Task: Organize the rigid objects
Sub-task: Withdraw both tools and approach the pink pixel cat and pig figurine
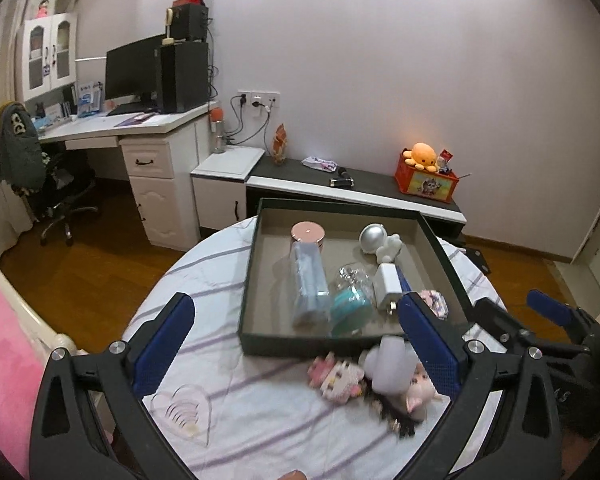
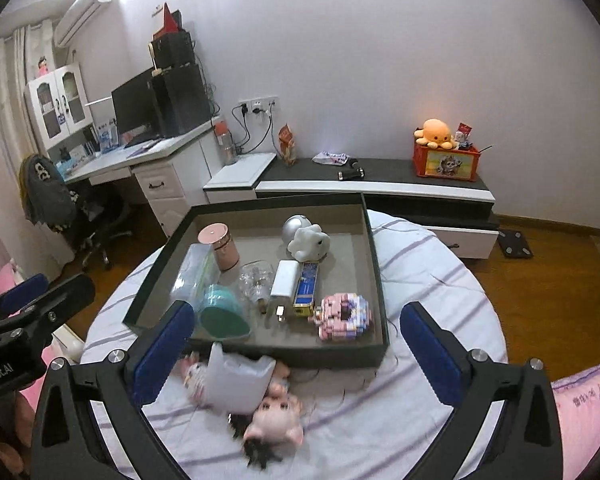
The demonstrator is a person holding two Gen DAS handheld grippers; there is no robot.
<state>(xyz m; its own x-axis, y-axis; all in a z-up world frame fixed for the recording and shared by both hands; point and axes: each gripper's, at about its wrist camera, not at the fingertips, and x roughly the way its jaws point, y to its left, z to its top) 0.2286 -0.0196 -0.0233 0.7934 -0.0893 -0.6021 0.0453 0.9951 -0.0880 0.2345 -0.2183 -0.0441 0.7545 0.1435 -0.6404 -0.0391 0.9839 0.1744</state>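
Note:
A dark tray with a grey floor stands on the striped sheet. In it lie a pink cylinder, a clear box, a teal round case, a white charger, a white figure and a pink block figure. In front of the tray, a doll in white and a second pink block figure lie on the sheet. My left gripper and right gripper hover above the tray's near edge, both open and holding nothing.
The sheet covers a round surface with wooden floor beyond its edge. A low cabinet with an orange toy crate stands behind the tray. A desk with a monitor and an office chair are at the far left.

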